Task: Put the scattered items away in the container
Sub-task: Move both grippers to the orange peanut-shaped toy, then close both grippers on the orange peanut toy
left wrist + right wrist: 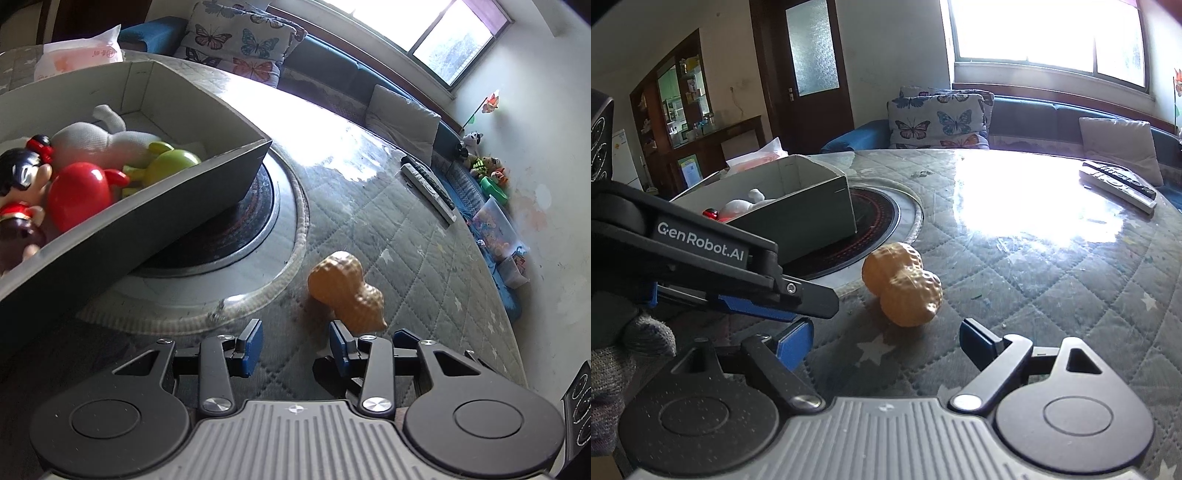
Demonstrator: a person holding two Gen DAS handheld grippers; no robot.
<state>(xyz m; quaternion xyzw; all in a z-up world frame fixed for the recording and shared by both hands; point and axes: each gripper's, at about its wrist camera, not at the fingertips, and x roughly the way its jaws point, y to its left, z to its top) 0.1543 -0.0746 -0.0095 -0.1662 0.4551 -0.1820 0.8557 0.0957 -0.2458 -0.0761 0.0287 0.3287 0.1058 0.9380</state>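
An orange peanut-shaped toy lies on the quilted table, also in the right wrist view. My left gripper is open and empty, its right finger close beside the toy's near end. My right gripper is open and empty, just short of the toy. The left gripper's body shows at the left of the right wrist view. The grey cardboard box holds a red toy, a green toy, a white plush and a doll figure. The box also shows in the right wrist view.
The box rests partly on a round black hotplate set in the table. Two remote controls lie at the far right edge. A pink-white plastic bag sits behind the box. A sofa with butterfly cushions stands beyond.
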